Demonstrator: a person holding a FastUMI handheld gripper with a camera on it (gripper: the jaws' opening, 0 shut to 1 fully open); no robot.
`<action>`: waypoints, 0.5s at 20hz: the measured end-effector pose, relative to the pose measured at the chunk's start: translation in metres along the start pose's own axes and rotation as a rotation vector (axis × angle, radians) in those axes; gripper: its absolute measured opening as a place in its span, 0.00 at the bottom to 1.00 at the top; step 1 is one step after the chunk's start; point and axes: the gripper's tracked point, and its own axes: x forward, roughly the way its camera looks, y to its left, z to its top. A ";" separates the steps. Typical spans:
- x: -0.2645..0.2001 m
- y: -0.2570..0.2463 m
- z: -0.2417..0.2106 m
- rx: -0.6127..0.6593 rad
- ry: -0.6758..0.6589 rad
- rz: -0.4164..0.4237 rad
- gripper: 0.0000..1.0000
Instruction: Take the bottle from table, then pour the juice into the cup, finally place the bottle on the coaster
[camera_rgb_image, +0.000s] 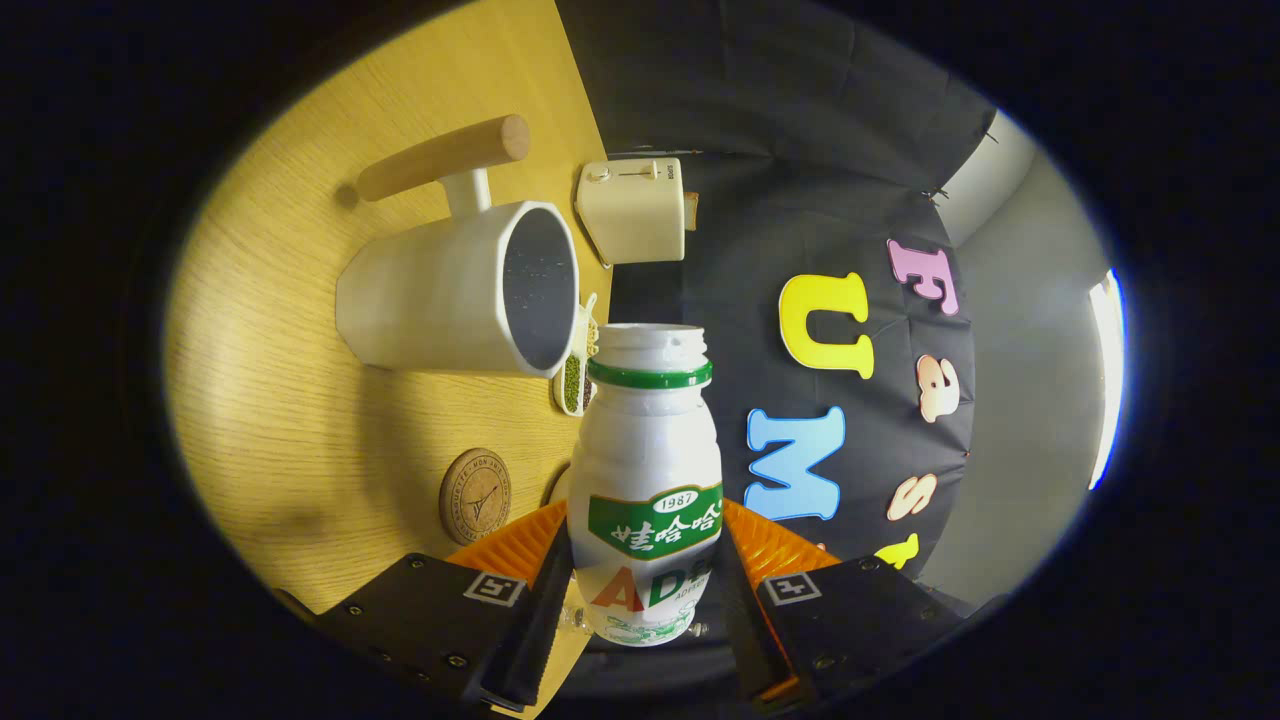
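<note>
The gripper (645, 590) is clamped on the white plastic drink bottle (645, 470), one finger pressed to each side of its lower body, so the base of the bottle and the sides of its label are partly covered by the fingers. The bottle has a green neck ring and an open, uncapped mouth, which points toward the rim of the cup. The whole scene is rolled sideways, with the wooden table (300, 420) running up one side and the dark booth wall on the other, so the bottle is tipped relative to the table. Just beyond the bottle's mouth sits the white faceted cup (450, 290) with a wooden handle (445, 155); its dark interior shows a few small specks, but whether any liquid is in it is hard to make out. The round cork coaster (475, 496) lies bare on the table near the fingers. A small dish of green beans (574, 378) is half hidden behind the cup and bottle. A cream toaster (632, 210) stands farther back at the table edge.
</note>
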 end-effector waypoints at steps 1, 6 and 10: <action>0.000 -0.001 0.000 -0.011 0.000 -0.003 0.71; 0.002 -0.006 0.002 -0.068 0.000 -0.025 0.71; 0.003 -0.009 0.001 -0.103 0.002 -0.037 0.71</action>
